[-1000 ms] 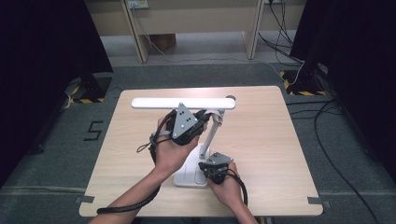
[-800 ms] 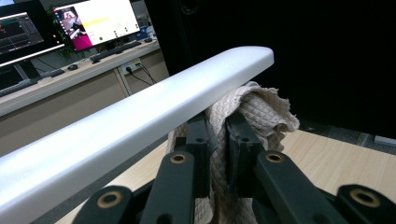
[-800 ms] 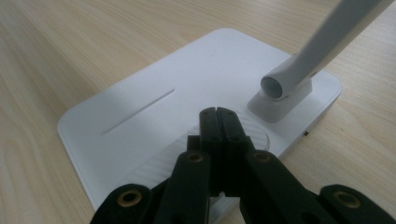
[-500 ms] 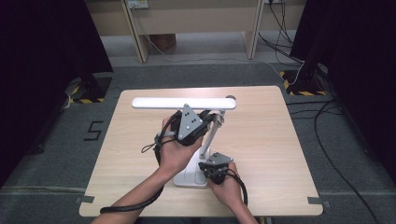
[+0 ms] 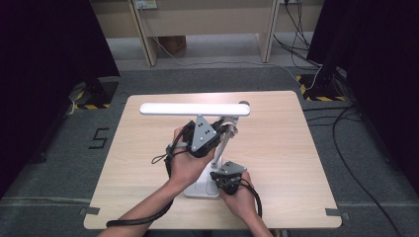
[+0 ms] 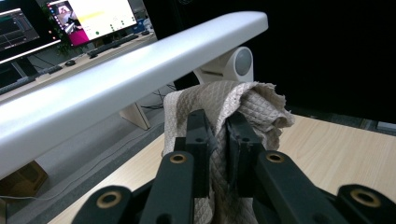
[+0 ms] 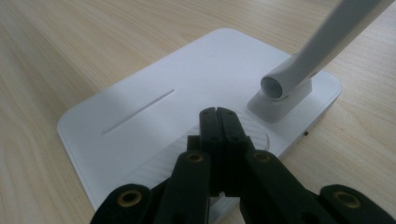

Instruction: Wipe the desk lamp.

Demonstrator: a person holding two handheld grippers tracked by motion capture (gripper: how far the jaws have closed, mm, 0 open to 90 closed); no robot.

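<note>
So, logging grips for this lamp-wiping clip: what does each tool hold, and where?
The left tool pinches a bunched beige cloth near its middle. The right tool is shut on nothing, tips over the lamp base.

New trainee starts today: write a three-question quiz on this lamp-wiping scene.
1. True or false: the left hand-held gripper is shut on a cloth.
2. What do the tips of the right hand-held gripper rest over: A) lamp base, B) lamp head, C) bare table?
3. Fill in: the right hand-held gripper's jaws are ____.

Key: 1 true; 2 A; 3 shut, nothing between them.
</note>
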